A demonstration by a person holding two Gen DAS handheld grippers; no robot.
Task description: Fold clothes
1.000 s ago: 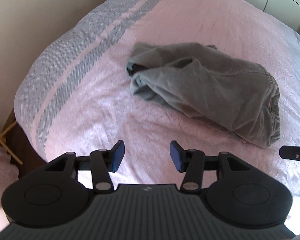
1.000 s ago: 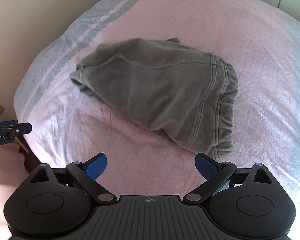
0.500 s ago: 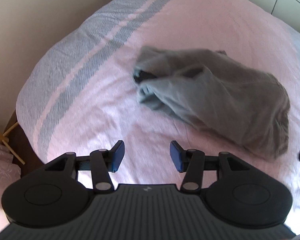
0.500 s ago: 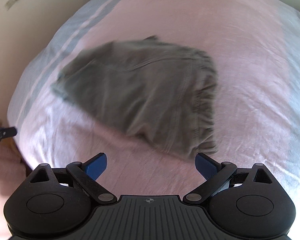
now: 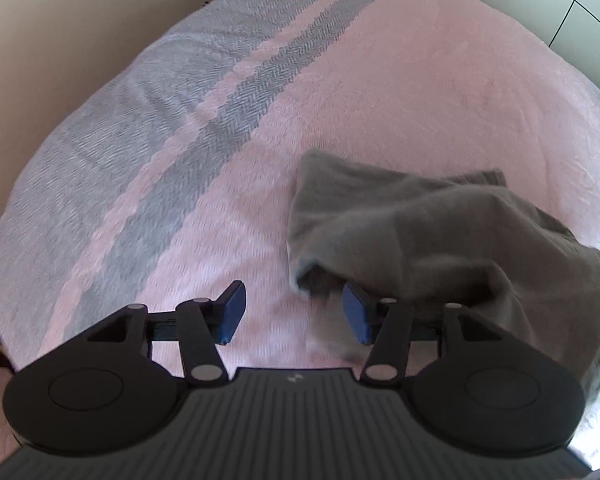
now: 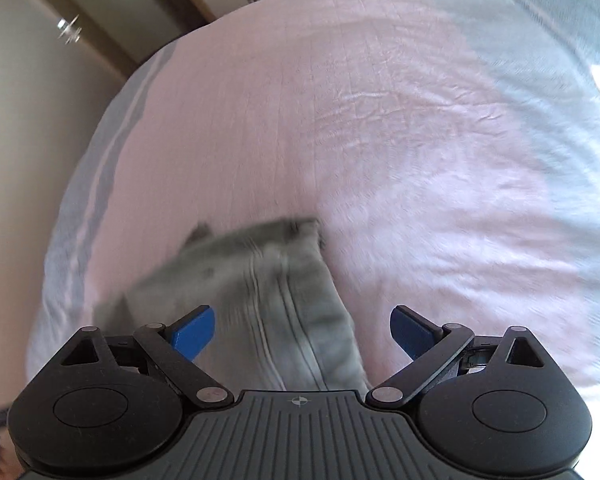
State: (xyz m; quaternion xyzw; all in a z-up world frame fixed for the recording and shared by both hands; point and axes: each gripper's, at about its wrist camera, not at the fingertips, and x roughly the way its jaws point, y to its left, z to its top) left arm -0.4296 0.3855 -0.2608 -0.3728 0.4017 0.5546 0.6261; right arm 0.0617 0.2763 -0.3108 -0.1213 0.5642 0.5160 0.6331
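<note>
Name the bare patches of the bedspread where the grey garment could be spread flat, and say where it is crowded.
Free: the pink stretch between the grey stripes and the grey garment, and the wide pink area of the bedspread beyond and right of the garment. Crowded: the near edge, where the left claw and right claw, both open, meet the cloth.

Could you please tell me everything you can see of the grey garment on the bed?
The grey garment is soft, faded, jersey-like cloth, crumpled in a loose heap on the pink bedspread. Double-stitched seams run along it in the right wrist view. Both grippers' open jaws are at its edges, neither closed on it.
</note>
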